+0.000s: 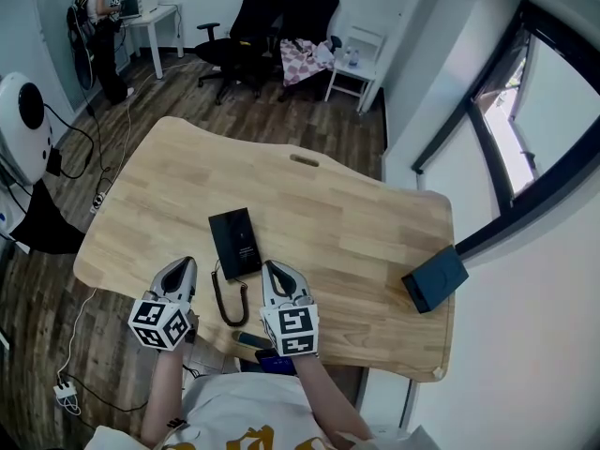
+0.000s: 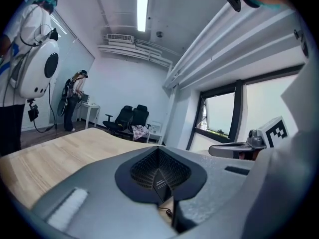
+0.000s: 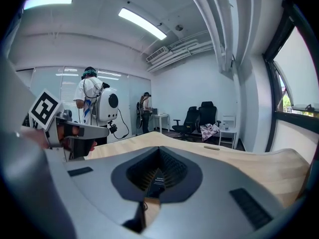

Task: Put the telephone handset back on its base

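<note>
The black telephone base (image 1: pixel 235 242) lies flat on the wooden table (image 1: pixel 337 223), a little ahead of both grippers. Its coiled cord (image 1: pixel 228 298) runs back toward the front edge, where a dark piece that looks like the handset (image 1: pixel 251 339) lies, partly hidden by the right gripper's cube. My left gripper (image 1: pixel 184 266) is left of the cord and my right gripper (image 1: pixel 275 268) is right of it, both shut and holding nothing. In the left gripper view the base (image 2: pixel 160 183) shows through the slit between the jaws, and likewise in the right gripper view (image 3: pixel 155 178).
A dark blue box (image 1: pixel 434 277) sits at the table's right edge. Black office chairs (image 1: pixel 281 17) and a small white table stand at the back, with a person (image 1: pixel 94 26) far left. A white device (image 1: pixel 23 111) with cables stands left of the table.
</note>
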A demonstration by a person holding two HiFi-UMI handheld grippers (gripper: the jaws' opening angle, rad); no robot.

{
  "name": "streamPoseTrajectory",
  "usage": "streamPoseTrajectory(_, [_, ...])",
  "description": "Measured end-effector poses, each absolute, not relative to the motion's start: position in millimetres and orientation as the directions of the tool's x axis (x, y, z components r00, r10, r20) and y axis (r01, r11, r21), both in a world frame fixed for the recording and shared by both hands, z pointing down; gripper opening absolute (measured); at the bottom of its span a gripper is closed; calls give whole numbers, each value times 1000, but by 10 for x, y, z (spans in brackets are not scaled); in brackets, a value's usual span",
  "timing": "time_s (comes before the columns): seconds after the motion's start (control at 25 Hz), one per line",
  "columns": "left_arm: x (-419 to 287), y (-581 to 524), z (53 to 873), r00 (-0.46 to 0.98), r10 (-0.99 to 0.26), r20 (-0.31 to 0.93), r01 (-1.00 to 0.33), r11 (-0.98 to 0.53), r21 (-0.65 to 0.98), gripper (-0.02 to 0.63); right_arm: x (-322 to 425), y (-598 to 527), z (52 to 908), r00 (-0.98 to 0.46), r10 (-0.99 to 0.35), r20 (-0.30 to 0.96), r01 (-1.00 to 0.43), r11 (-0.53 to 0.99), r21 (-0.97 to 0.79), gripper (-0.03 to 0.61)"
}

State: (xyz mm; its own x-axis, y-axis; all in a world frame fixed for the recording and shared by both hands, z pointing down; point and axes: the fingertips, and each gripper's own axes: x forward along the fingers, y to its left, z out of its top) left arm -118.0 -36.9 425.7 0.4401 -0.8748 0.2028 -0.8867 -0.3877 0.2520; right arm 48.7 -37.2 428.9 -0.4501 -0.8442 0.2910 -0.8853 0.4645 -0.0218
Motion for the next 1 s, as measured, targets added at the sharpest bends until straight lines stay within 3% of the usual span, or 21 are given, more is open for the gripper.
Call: streamPoseTrajectory(1.0, [-1266,-547,4407,440,-868,229,-885,-376,273,3,361,-517,4384,-464,-833,301,-878,478,-31,6])
